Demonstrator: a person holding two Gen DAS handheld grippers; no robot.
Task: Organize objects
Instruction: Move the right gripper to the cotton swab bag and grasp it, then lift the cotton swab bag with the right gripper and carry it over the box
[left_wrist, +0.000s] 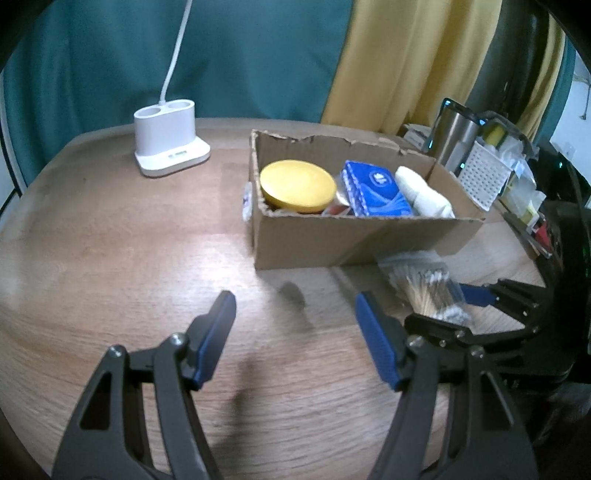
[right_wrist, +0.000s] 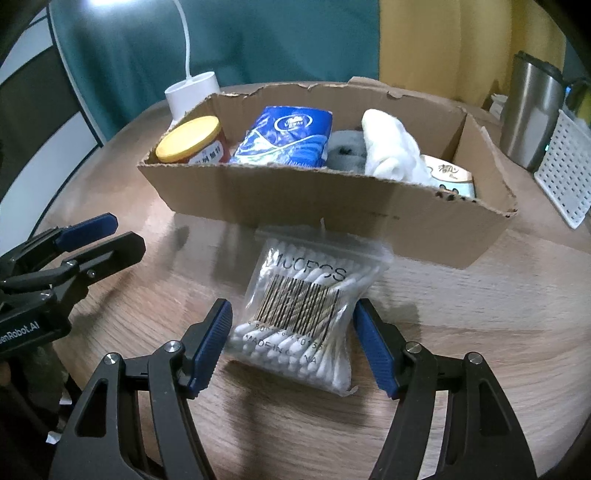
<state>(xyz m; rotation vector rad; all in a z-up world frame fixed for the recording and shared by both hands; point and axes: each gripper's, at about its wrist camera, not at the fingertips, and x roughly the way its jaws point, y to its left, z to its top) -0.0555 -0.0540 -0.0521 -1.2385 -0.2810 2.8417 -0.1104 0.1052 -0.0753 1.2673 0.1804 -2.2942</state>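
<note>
We keep our right hand-held gripper (right_wrist: 291, 345) spread around the cotton swab bag (right_wrist: 306, 314), ready to box (right_wrist: 332, 195) it, while our left hand-held gripper (left_wrist: 295, 336) hangs spread over bare worktop (left_wrist: 110, 258).

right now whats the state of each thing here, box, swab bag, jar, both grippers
brown cardboard box: open-topped, holding items
clear plastic bag of cotton swabs: sealed, flat on table, outside box
yellow-lidded jar: lid on, in box
right gripper: open, straddling the bag
left gripper: open, empty
</note>
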